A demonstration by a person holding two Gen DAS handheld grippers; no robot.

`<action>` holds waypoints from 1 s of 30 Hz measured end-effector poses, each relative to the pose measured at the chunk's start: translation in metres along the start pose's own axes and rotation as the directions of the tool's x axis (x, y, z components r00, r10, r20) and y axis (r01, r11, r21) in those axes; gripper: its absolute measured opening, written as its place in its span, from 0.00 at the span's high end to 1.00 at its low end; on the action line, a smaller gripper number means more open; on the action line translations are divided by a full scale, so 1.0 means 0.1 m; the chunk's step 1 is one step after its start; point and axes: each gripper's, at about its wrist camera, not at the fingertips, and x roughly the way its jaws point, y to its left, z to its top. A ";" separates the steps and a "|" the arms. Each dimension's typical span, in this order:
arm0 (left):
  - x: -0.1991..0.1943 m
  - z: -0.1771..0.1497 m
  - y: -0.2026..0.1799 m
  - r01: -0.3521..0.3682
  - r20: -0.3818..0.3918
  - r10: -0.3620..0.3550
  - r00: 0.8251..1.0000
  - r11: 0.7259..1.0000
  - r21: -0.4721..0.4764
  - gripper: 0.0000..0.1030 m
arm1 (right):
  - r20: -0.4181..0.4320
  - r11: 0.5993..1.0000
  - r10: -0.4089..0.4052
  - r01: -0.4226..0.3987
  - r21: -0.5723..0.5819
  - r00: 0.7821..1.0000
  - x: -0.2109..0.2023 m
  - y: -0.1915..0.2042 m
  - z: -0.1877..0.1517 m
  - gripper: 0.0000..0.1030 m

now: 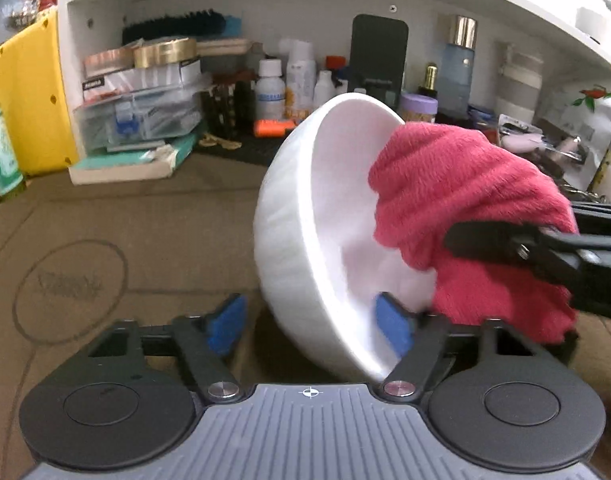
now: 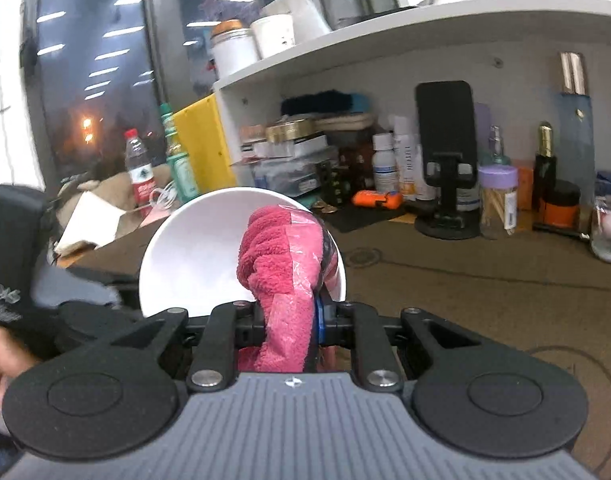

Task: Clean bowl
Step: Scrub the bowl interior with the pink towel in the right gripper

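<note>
Red cloth point(image 2: 279, 280) filling tilted bowl point(image 2: 193, 248)

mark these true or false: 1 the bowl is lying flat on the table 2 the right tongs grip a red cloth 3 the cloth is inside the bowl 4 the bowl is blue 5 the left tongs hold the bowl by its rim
1. The bowl lies flat on the table: false. The white bowl is tipped on its side, its opening turned toward the right tongs, held up off the brown table.
2. The right tongs grip a red cloth: true. They are shut on the red cloth.
3. The cloth is inside the bowl: true. It presses against the bowl's inner wall.
4. The bowl is blue: false. It is white; only the tongs' pads are blue.
5. The left tongs hold the bowl by its rim: true. One pad sits inside the bowl and one outside.
</note>
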 end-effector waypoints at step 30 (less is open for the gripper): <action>-0.12 0.07 -0.02 0.056 -0.065 -0.036 0.997 0.935 0.350 0.63 | -0.079 0.818 0.115 -0.140 -0.558 0.990 -0.04 0.68 0.08 0.81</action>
